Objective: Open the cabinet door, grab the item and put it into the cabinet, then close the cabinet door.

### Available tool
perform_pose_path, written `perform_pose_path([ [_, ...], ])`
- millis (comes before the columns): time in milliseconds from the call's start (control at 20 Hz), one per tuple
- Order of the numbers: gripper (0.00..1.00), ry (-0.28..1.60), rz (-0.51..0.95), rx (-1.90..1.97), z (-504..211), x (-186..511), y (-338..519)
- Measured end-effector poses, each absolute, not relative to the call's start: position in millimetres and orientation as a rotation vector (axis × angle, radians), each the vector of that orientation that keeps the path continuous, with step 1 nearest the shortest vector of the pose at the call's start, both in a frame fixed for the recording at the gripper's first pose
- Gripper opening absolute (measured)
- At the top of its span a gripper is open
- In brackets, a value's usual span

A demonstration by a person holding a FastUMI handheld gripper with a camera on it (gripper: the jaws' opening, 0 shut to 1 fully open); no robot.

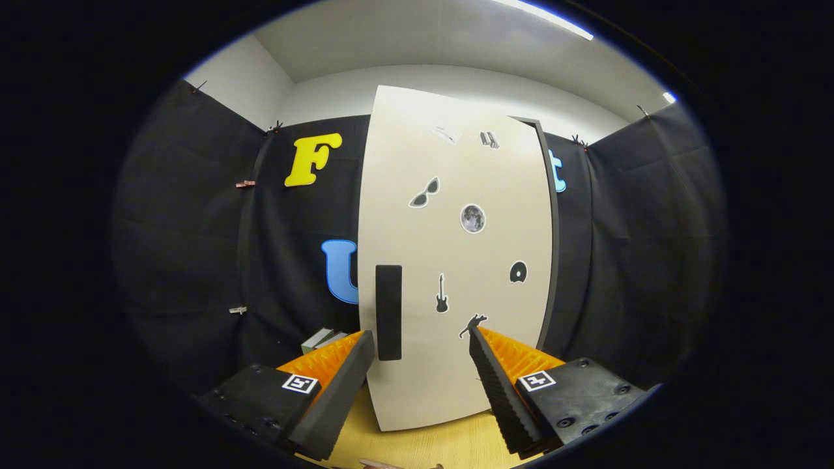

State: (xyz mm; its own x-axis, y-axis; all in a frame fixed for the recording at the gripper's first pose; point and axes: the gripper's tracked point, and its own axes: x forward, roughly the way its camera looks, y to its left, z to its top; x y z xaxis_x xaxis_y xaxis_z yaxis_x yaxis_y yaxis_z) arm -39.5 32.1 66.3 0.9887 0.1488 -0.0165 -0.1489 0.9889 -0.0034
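Note:
A tall pale cabinet door (pixel 449 260) stands just ahead of my fingers, covered with several small stickers. Its dark vertical handle (pixel 389 311) sits near the door's left edge, just beyond my left fingertip. The door looks shut against the dark cabinet frame (pixel 552 247) on its right. My gripper (pixel 422 342) is open, with nothing between the fingers, and faces the lower part of the door. A small pale boxy item (pixel 322 339) lies to the left of the cabinet, partly hidden behind my left finger (pixel 339 378).
The cabinet stands on a light wooden tabletop (pixel 430 443). Black cloth walls close in the booth on the left, the right and behind the cabinet. A small pale shape shows at the very bottom, below my fingers.

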Motion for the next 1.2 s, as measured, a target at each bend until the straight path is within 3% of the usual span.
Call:
perform_pose_path([
  [1200,0.97,0.012,0.111,0.0,72,-52,20],
])
